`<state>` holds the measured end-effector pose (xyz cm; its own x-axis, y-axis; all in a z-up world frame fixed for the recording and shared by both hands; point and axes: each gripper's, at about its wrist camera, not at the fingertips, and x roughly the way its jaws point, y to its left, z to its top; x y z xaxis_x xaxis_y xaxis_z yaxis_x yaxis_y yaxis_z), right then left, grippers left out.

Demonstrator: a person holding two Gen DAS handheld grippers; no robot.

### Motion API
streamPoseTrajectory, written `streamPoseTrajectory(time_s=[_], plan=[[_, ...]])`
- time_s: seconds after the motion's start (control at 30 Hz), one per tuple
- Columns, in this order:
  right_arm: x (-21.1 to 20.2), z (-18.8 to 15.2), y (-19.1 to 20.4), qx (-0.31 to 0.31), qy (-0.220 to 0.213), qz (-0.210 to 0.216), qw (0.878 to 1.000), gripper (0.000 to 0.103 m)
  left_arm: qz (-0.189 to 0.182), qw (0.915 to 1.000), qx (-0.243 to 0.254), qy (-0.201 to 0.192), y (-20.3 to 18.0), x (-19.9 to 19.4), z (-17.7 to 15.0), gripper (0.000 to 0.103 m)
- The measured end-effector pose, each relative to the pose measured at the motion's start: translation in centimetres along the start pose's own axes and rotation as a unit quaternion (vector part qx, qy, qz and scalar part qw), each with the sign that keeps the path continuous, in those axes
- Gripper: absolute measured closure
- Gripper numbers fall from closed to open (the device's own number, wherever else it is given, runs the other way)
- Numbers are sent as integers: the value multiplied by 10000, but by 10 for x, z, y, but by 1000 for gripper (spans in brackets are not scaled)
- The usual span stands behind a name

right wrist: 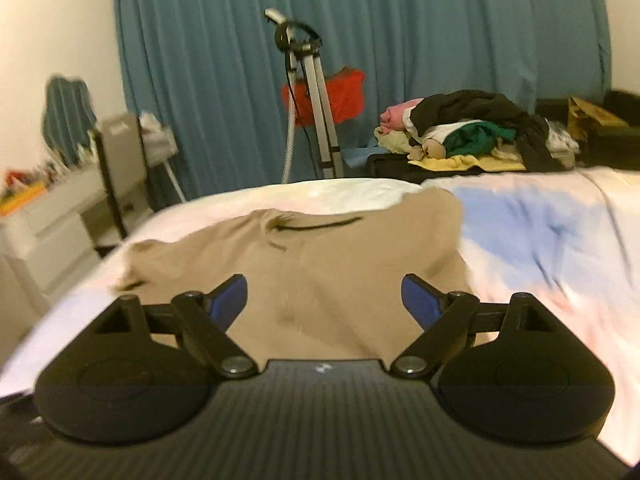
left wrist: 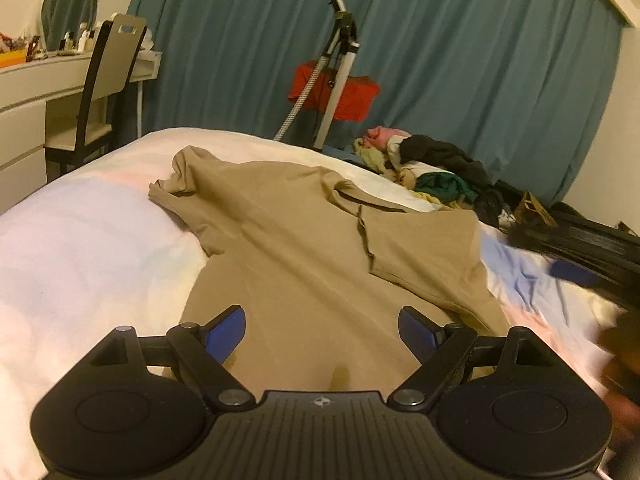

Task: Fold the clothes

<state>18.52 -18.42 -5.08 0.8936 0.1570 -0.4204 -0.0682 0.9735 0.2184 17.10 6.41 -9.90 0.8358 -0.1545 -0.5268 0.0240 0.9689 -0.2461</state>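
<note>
Tan shirt (left wrist: pixel 304 240) is lying spread on the bed (left wrist: pixel 92 248). Left gripper (left wrist: pixel 322 328) and right gripper (right wrist: pixel 324 298) are hovering over its near end, fingers apart.

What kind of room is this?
Most likely a bedroom at home: a tan T-shirt lies spread on a bed, a pile of unfolded clothes waits beyond it, and a white dresser with toiletries stands beside teal curtains.

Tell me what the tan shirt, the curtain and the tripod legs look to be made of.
Tan shirt: soft matte knit, probably cotton jersey; it drapes limply with shallow creases. Curtain: teal woven cloth, matte, hanging in even vertical pleats. Tripod: legs look like silvery metal, likely aluminium, with a dull sheen; the blur leaves this open.
</note>
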Motion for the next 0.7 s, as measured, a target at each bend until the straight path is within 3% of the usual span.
streamPoseTrajectory(time_s=[0.17, 0.4, 0.53, 0.7], plan=[[-104, -39, -29, 482, -31, -187, 9987, 17, 45, 9992, 387, 113, -23, -15, -19, 17], [-174, -68, -61, 998, -296, -524, 9932, 17, 101, 9948, 968, 315, -59, -35, -48, 17], [-213, -62, -95, 1232, -809, -684, 9867, 17, -317, 9904, 1112, 755, -99, -44, -69, 17], [-247, -72, -144, 1512, -1185, -1219, 9738, 17, -913, 9787, 1226, 1370, -158, -52, -93, 19]])
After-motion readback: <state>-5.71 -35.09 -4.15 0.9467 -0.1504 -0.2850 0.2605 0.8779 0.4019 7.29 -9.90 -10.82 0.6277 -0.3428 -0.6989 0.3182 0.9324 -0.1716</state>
